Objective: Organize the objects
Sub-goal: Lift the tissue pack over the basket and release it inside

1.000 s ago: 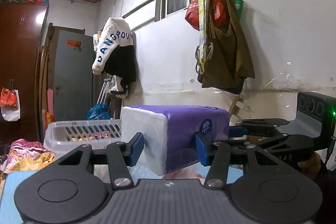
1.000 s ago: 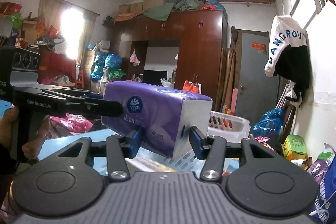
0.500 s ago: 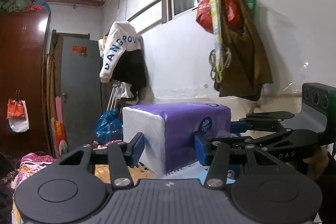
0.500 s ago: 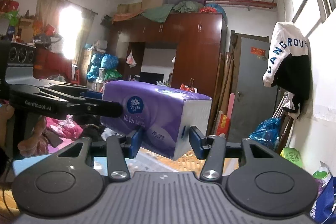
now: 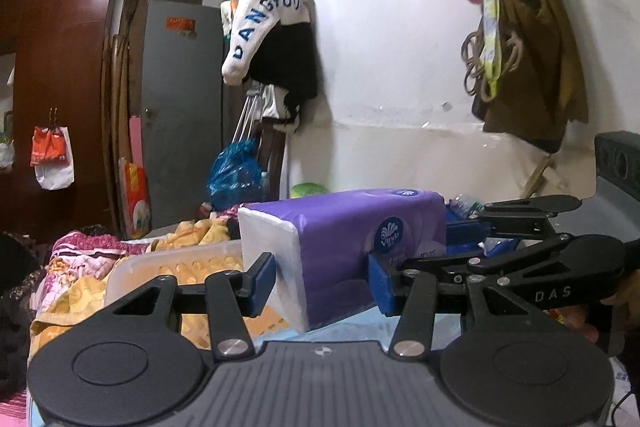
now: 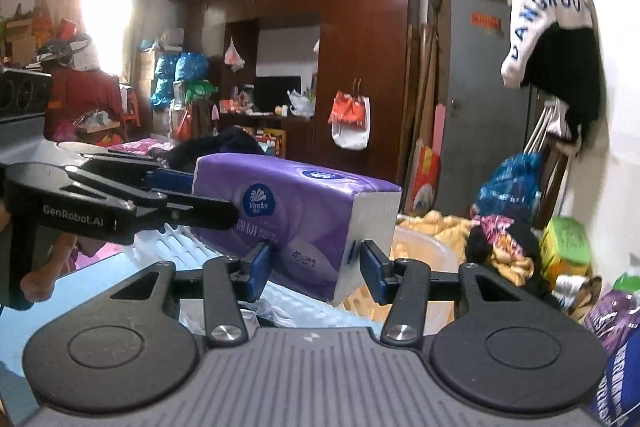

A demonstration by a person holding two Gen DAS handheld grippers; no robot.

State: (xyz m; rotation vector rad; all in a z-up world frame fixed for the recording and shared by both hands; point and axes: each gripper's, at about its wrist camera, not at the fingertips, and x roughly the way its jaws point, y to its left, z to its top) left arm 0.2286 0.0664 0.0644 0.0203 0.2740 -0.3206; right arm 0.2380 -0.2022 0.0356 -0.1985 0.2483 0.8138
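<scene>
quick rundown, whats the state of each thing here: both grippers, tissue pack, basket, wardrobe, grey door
left gripper: shut on the tissue pack's corner
right gripper: shut on the pack's other corner
tissue pack: sealed, lifted, tilted, held by both grippers
white basket: below the pack, contents unclear
wardrobe: doors closed, bundles piled on top
grey door: closed

Lying under everything, a light blue table (image 5: 352, 325), showing only in small patches. Resting on it, a translucent white plastic basket (image 5: 176, 263) with slotted walls, and spreading just beside that, rumpled yellow and pink floral bedding (image 5: 80, 255).
</scene>
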